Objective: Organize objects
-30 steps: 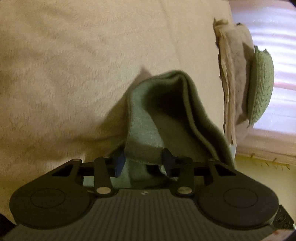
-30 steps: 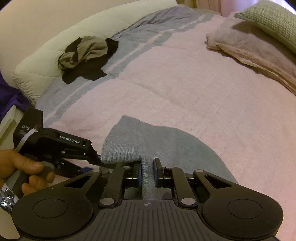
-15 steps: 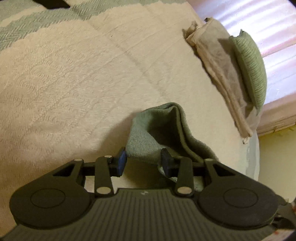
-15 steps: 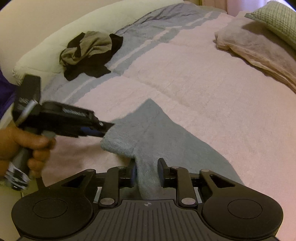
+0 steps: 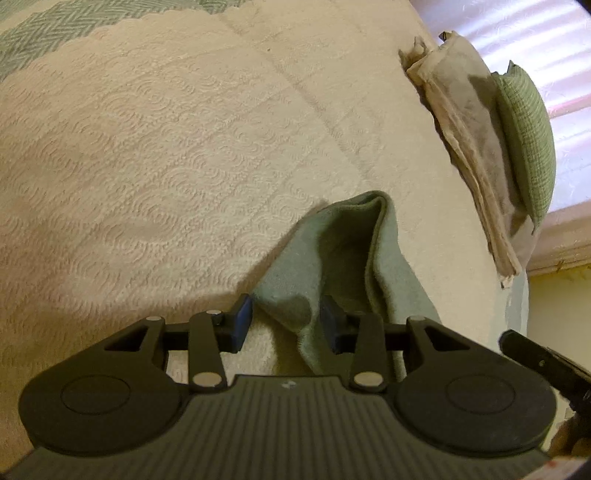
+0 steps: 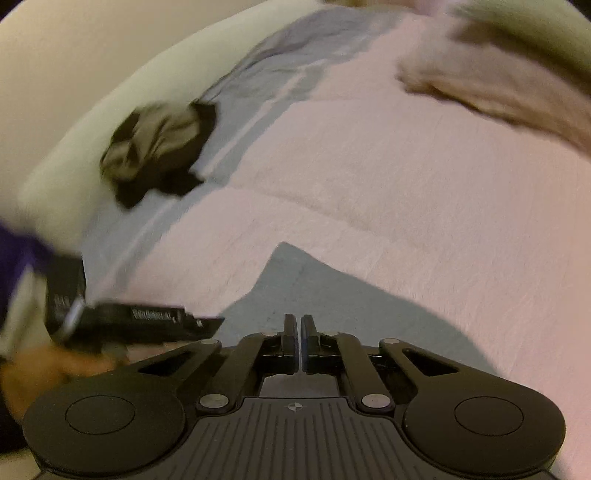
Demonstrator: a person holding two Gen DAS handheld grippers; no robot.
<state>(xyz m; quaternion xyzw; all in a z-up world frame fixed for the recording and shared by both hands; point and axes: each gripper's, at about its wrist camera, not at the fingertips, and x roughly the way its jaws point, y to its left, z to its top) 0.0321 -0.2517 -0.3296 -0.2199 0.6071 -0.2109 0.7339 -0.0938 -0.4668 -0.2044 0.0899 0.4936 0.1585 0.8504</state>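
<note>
A bed fills both wrist views, covered by a pale bedspread (image 5: 177,155) embossed with a scalloped pattern; a band of grey-green herringbone weave (image 5: 74,26) crosses the upper left of the left wrist frame. At lower centre of that frame, the left gripper (image 5: 286,321) stands with its jaws spread apart, and a grey-green knitted cloth (image 5: 354,251) lies folded on the bedspread, one corner sitting loosely between the blue-padded fingers (image 5: 242,319). No pinch is evident. At upper right, a folded beige blanket (image 5: 469,147) rests near the edge of the bed with a green checked cushion (image 5: 528,136) on top of it, against a bright, pinkish curtain or window area (image 5: 535,33). A dark part of the other tool (image 5: 546,365) enters from the lower right edge.

The right wrist view is blurred. The right gripper (image 6: 298,339) shows its jaws pressed together at lower centre, with the cloth (image 6: 332,295) lying flat on the bedspread just beyond them; whether any fabric is caught between the tips cannot be told. At upper left, a crumpled heap of black and tan clothing (image 6: 159,155) sits on a grey striped part of the bedding (image 6: 280,81) beside a cream padded headboard (image 6: 92,122). The left gripper (image 6: 218,323), held by a hand (image 6: 48,369), appears at lower left.
</note>
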